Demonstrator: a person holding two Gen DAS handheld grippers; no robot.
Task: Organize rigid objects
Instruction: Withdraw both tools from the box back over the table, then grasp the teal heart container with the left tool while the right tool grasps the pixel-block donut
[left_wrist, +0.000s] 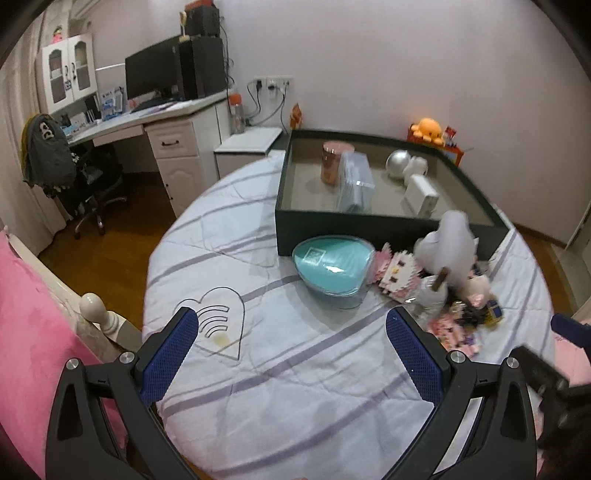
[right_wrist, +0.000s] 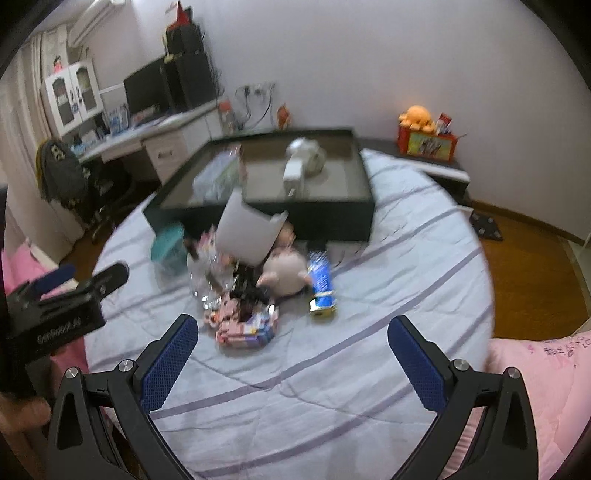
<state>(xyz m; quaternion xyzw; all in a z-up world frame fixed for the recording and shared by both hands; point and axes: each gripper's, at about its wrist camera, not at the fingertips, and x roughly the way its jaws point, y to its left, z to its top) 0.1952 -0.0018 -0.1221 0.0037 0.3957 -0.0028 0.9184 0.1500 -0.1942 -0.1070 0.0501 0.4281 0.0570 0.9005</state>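
Note:
A dark open box (left_wrist: 369, 225) stands on the bed and holds a copper can (left_wrist: 330, 162), a clear pack (left_wrist: 356, 182), a silver ball (left_wrist: 397, 164) and a white block (left_wrist: 421, 195). In front of it lie a teal heart-shaped case (left_wrist: 328, 269), a pink brick model (left_wrist: 399, 275), a white plush (left_wrist: 450, 247) and small packets (right_wrist: 243, 325). A blue packet (right_wrist: 321, 284) lies beside a pig plush (right_wrist: 288, 273). My left gripper (left_wrist: 291, 332) is open and empty above the sheet. My right gripper (right_wrist: 291, 339) is open and empty near the pile.
The bed has a striped pale sheet (left_wrist: 295, 387) and a pink blanket (right_wrist: 546, 387) at the right. A white desk (left_wrist: 147, 122) with a monitor and an office chair (left_wrist: 74, 177) stand at the left. An orange plush (left_wrist: 428, 129) sits on a box by the wall.

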